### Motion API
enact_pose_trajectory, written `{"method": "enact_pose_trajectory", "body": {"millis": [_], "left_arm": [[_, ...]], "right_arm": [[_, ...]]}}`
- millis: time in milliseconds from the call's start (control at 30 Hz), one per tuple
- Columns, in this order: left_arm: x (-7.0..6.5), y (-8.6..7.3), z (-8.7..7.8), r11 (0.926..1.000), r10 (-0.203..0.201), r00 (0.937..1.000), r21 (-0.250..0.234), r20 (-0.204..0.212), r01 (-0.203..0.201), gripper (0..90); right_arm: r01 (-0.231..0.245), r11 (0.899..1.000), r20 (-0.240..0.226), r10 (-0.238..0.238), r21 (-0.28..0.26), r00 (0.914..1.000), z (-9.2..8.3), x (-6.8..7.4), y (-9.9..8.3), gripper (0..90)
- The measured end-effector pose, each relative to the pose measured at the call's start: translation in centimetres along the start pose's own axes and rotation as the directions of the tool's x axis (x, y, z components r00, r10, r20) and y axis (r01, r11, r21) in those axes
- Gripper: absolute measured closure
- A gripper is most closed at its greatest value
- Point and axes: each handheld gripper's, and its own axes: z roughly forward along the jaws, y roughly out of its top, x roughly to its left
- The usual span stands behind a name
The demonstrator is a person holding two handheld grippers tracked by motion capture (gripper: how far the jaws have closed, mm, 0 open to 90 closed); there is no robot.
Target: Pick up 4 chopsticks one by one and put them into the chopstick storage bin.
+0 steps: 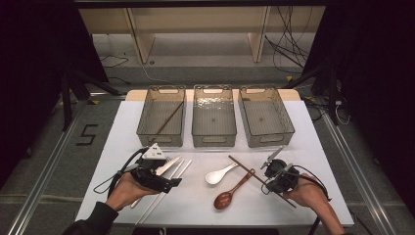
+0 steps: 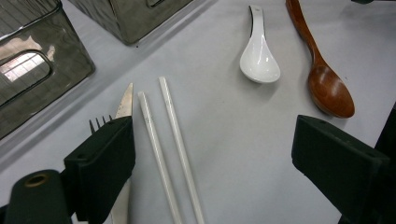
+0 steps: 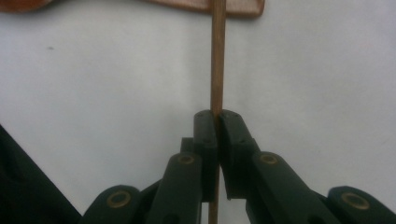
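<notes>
My thin brown wooden chopstick (image 3: 217,56) sits pinched right between the pads of my right tongs (image 3: 217,114). The stick runs straight up from the tips in the right gripper view and passes down between the jaws below them. The pads press on it from both sides, so I have a firm grip on the stick. From the high view, the chopstick (image 1: 244,167) slants across the white desk (image 1: 195,205). Its far end points toward the middle of the desk, and its near end pokes out past my right hand (image 1: 306,192). The right tongs (image 1: 274,180) grip it partway along. It crosses the handle of the dark brown wooden spoon (image 1: 230,193), whose bowl lies nearer to me. Just left of that spoon lies the white ceramic soup spoon (image 1: 218,175).

My left tongs (image 2: 212,154) hover wide open, holding nothing. Between their jaws in the left gripper view lie two white chopsticks (image 2: 163,140), side by side and flat on the desk. Beside the left jaw I see a metal knife blade (image 2: 124,105) and some fork tines (image 2: 99,122).

At the far edge stand three clear grey plastic bins (image 1: 214,133) in a row. The left bin (image 1: 160,133) holds another brown chopstick (image 1: 169,119) leaning inside.
</notes>
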Motion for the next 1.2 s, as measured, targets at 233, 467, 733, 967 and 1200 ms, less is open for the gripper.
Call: {"method": "enact_pose_trajectory", "body": {"millis": [233,467,733,967,1200], "left_arm": [[0.0,0.1,0.0,0.9999,0.011,0.9999,0.000,0.006,-0.011,13.1],[0.6,0.5,-1.0,0.9998,0.019,0.9996,-0.009,0.019,-0.019,13.0],[-0.4,1.0,-0.9,0.9981,0.059,0.9970,0.014,0.050,-0.060,13.0],[-1.1,1.5,-0.5,0.9953,0.087,0.9934,0.035,0.075,-0.090,13.2],[-2.0,2.4,0.3,0.9880,0.135,0.9846,0.061,0.111,-0.142,14.2]], "right_arm": [[0.069,0.995,-0.014,-0.070,-0.069,0.9975,-1.5,1.7,0.8,86.5],[0.160,0.981,-0.033,-0.165,-0.109,0.9858,-2.6,4.1,2.1,86.5],[0.261,0.959,-0.021,-0.265,-0.113,0.9641,-2.7,6.2,2.8,86.5],[0.302,0.947,-0.032,-0.307,-0.111,0.9512,-2.6,7.4,3.2,86.4],[0.351,0.929,-0.025,-0.356,-0.115,0.9340,-2.5,7.9,3.3,86.4]]}}
